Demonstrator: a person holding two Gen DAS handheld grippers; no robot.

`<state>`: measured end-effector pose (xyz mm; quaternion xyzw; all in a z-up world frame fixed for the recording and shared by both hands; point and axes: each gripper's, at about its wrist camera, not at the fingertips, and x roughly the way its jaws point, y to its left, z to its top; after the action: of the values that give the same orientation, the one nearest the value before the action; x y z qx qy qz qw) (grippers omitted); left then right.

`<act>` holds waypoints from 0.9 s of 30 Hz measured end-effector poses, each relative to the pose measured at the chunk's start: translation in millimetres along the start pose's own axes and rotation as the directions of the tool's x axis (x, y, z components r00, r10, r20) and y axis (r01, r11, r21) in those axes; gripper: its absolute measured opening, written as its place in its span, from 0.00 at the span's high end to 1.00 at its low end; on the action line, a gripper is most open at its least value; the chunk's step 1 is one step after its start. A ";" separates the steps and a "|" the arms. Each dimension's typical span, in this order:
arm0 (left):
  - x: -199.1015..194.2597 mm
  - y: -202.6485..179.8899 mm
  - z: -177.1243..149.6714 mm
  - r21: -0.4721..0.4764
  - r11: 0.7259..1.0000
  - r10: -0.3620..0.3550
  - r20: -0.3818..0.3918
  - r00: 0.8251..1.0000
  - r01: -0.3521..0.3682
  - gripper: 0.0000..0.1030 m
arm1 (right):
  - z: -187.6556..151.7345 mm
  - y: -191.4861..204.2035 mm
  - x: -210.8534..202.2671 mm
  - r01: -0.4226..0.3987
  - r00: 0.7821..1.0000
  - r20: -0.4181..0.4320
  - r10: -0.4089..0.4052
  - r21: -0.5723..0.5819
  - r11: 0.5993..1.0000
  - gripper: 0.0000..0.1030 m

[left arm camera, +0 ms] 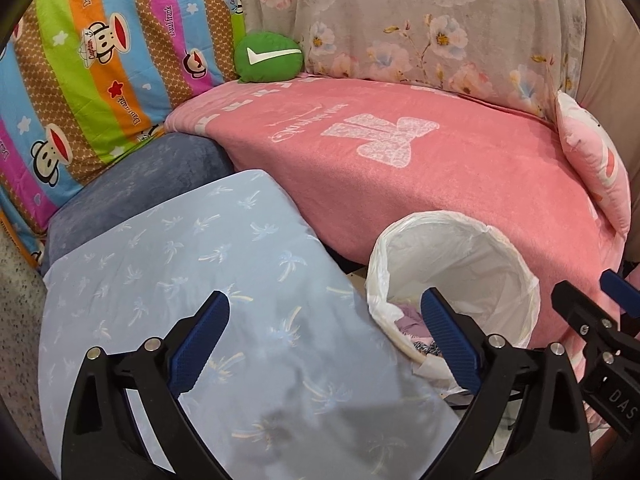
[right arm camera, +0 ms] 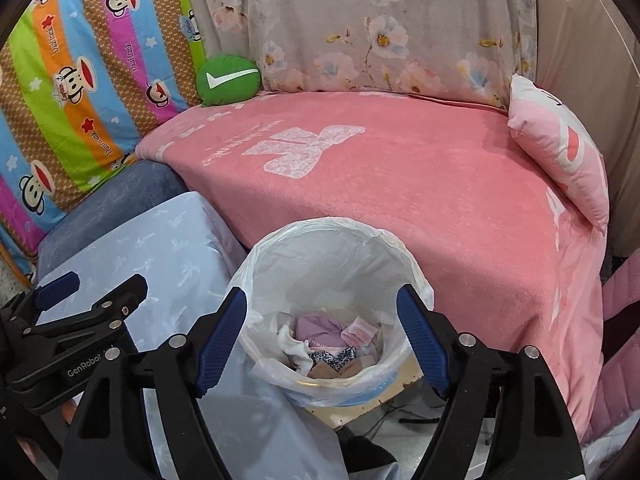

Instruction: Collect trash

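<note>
A round trash bin lined with a white plastic bag (right arm camera: 332, 236) stands on the floor against the pink bed; it also shows in the left wrist view (left arm camera: 456, 248). Inside lie crumpled trash pieces (right arm camera: 328, 340): lilac, pink, white and patterned scraps. My right gripper (right arm camera: 322, 312) is open and empty, its jaws straddling the bin's mouth from above. My left gripper (left arm camera: 326, 316) is open and empty, hovering over a light blue cushion (left arm camera: 224, 280) just left of the bin. The right gripper also shows at the left wrist view's right edge (left arm camera: 592, 304), and the left gripper in the right wrist view (right arm camera: 86, 292).
A pink blanket (right arm camera: 420, 184) covers the bed. A green round pillow (right arm camera: 228, 78), a striped cartoon quilt (right arm camera: 80, 80), a floral cover (right arm camera: 380, 28) and a pink pillow (right arm camera: 560, 140) line its edges. A dark blue cushion (left arm camera: 140, 176) sits beside the light blue one.
</note>
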<state>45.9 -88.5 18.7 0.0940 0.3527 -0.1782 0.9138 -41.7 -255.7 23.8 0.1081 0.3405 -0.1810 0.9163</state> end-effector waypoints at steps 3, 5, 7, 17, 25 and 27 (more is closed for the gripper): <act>-0.7 0.0 -5.7 -0.006 1.000 -0.001 -0.013 1.000 0.001 0.10 | -5.9 -2.0 -2.8 0.010 1.000 -0.004 -0.010 -0.011 1.000 0.22; 0.0 -0.3 -8.8 -0.009 1.000 0.001 -0.022 1.000 -0.001 0.10 | -8.8 -3.0 -1.8 0.012 1.000 -0.019 -0.012 -0.015 1.000 0.18; 0.8 -0.9 -12.9 -0.007 1.000 0.002 -0.032 0.999 -0.003 0.10 | -12.4 -3.9 1.0 0.008 0.999 -0.040 -0.009 -0.019 1.000 0.18; 3.6 -6.7 -26.9 0.010 1.000 0.016 -0.063 0.998 -0.015 0.08 | -27.8 -8.8 6.7 0.018 0.998 -0.056 -0.020 -0.024 1.000 0.06; 5.2 -8.5 -32.7 0.012 1.000 0.015 -0.066 0.998 -0.014 0.07 | -37.2 -7.6 5.6 0.058 0.997 -0.048 -0.060 -0.051 0.997 0.06; 6.1 -9.0 -33.8 0.014 1.000 0.010 -0.072 0.997 -0.009 0.07 | -39.1 -7.8 6.1 0.057 0.997 -0.051 -0.060 -0.052 0.997 0.06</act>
<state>26.0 -88.3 -10.6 0.1084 0.3838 -0.1728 0.9006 -63.4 -251.9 -9.9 0.0795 0.3718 -0.1963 0.9038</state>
